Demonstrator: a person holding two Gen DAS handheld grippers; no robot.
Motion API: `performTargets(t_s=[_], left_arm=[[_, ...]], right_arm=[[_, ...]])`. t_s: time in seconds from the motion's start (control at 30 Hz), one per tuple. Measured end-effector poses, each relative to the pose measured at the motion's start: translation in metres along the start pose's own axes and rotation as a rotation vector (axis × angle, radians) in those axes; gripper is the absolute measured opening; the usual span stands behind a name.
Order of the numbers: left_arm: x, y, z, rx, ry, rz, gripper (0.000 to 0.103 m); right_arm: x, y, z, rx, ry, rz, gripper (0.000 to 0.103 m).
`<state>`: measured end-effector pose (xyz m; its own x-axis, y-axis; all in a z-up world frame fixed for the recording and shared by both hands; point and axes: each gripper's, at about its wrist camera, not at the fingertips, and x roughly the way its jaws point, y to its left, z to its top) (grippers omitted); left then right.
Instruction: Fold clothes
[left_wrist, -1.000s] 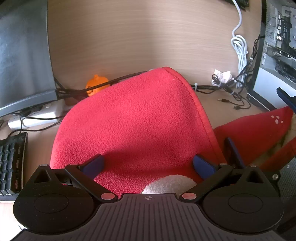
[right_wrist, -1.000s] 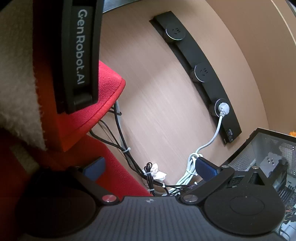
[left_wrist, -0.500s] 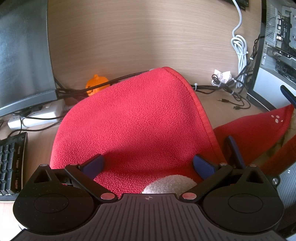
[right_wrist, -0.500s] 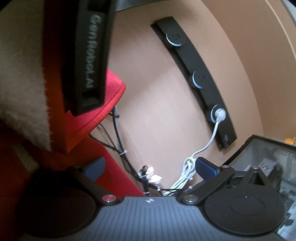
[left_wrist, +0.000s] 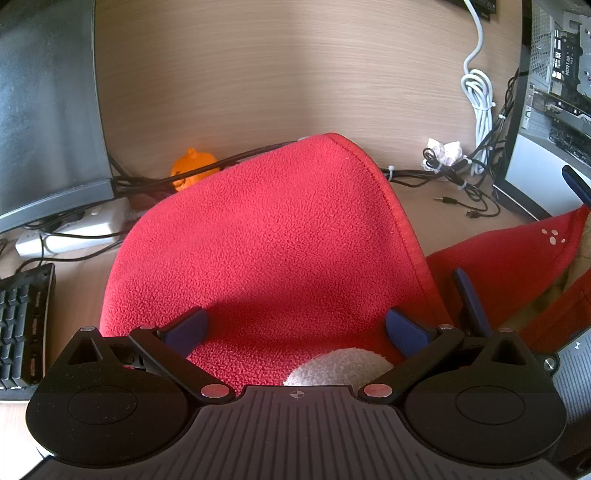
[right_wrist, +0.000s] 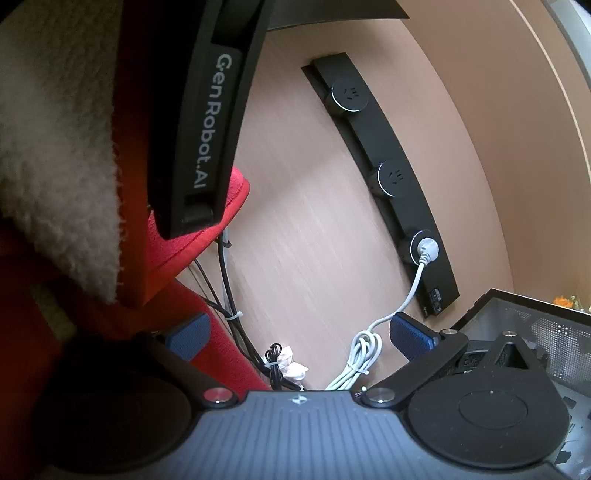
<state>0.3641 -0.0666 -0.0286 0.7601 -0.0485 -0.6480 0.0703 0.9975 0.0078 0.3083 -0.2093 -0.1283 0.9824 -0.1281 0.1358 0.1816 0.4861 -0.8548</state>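
On the pale wood-grain worktop (left_wrist: 295, 74), hemmed in by a dark monitor (left_wrist: 44, 110) at left and an open computer case (left_wrist: 554, 74) at right, lies the red fleece garment with a cream fuzzy lining (left_wrist: 277, 240). I see it spread straight ahead of my left tool (left_wrist: 295, 328), its rounded, stitched edge arching away toward the back wall, so its long axis seems to run forward from that tool. A second red portion with small white dots (left_wrist: 517, 258) trails off to the right.

My left tool stands wide open, its blue pads straddling the fleece without pinching it; a patch of cream lining sits just under the camera. My right tool (right_wrist: 299, 336) is likewise spread wide and grips nothing: between its pads I see only the worktop, a bundled white cable (right_wrist: 362, 354) and the black socket strip (right_wrist: 388, 177).

The left tool is plainly nearer the cloth. From the right view, the fleece lies off to the left, so I judge that tool must swing leftward to catch an edge.

Much is hidden: the other tool's black body blocks the right view's upper left, the garment's full outline is cut off, and I cannot tell which part is sleeve or hem. A small orange pumpkin figure (left_wrist: 192, 166) peeks from behind the fleece.
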Motion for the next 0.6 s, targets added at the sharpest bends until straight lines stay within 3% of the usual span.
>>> performTargets(t_s=[0.6], left_arm=[[0.0, 0.0001, -0.0001, 0.0, 0.0, 0.0, 0.103]], right_arm=[[0.0022, -0.0004, 0.0045, 0.003, 0.005, 0.003, 0.103]])
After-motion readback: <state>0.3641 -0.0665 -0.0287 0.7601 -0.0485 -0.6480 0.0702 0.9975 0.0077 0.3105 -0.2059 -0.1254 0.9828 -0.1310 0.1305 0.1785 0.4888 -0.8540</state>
